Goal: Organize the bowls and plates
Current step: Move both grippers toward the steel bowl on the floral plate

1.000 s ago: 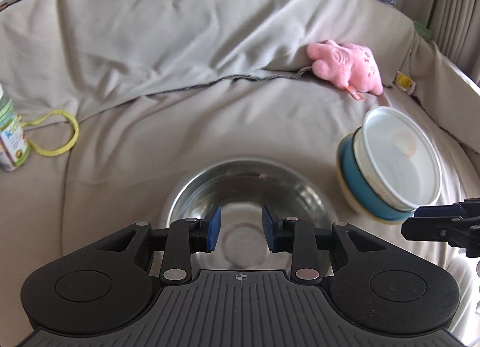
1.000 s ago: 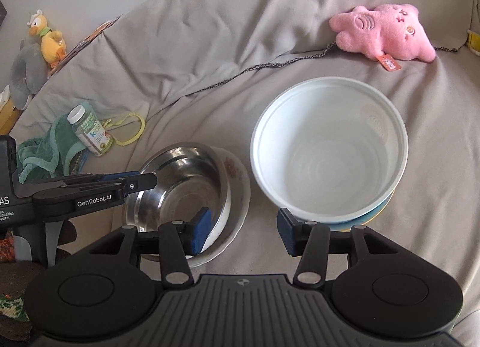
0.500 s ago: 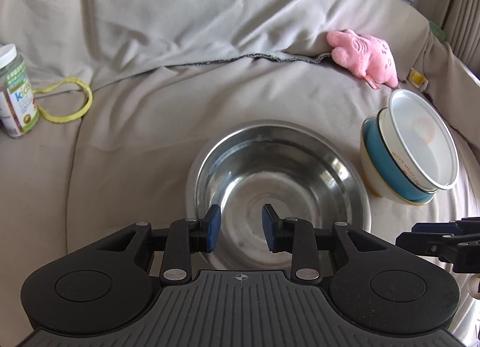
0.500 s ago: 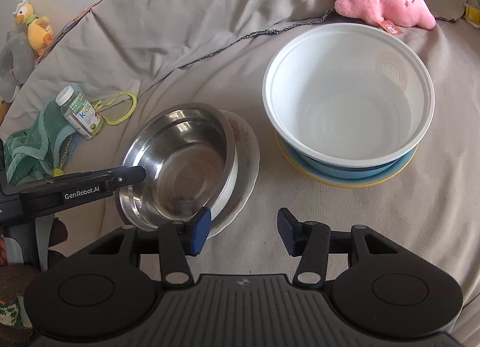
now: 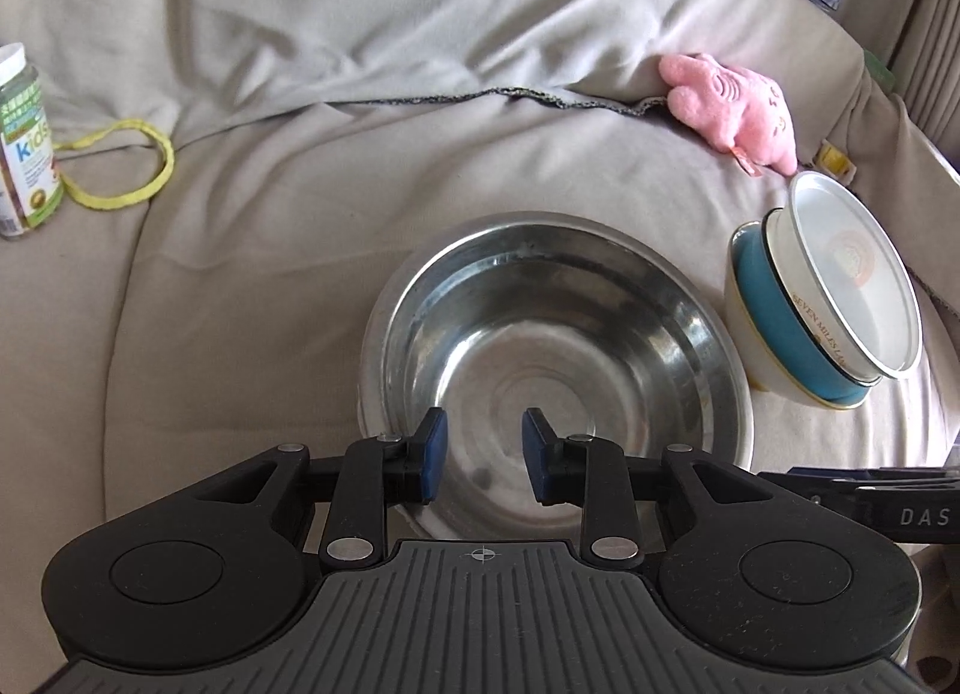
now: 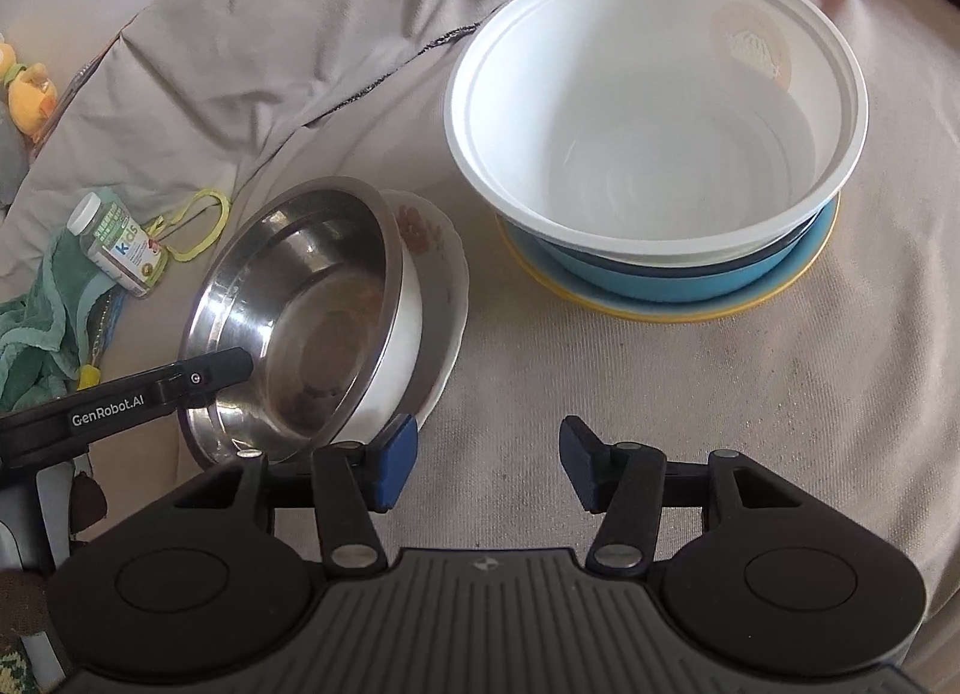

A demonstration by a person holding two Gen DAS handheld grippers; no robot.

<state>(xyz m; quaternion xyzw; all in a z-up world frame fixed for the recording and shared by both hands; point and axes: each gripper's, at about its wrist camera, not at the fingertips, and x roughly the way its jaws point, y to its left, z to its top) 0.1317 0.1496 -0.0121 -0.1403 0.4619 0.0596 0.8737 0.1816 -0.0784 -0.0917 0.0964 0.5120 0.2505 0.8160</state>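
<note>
A steel bowl (image 5: 558, 346) sits nested in a white bowl (image 6: 396, 352) on a floral plate (image 6: 438, 250), tilted on the grey cloth. My left gripper (image 5: 478, 454) hovers over the steel bowl's near rim. Its jaws are closing, with only the bowl's hollow showing between the blue pads. To the right, a big white bowl (image 6: 660, 111) stands in a blue bowl (image 6: 660, 274) on a yellow-rimmed plate (image 6: 660, 313). My right gripper (image 6: 486, 466) is over bare cloth between the two stacks. Its jaws are opening and nothing is between them.
A pink plush toy (image 5: 732, 111) lies behind the white bowl stack. At the left are a vitamin bottle (image 6: 120, 244), a yellow band (image 5: 120, 165), a green cloth (image 6: 42, 322) and a yellow duck toy (image 6: 27, 93). The grey sofa cover (image 5: 420, 33) rises in folds behind.
Both grippers have sunk toward the cloth, so the bowls look larger and closer. The steel bowl shows more fully ahead of the left gripper. The right pads stand slightly wider apart.
</note>
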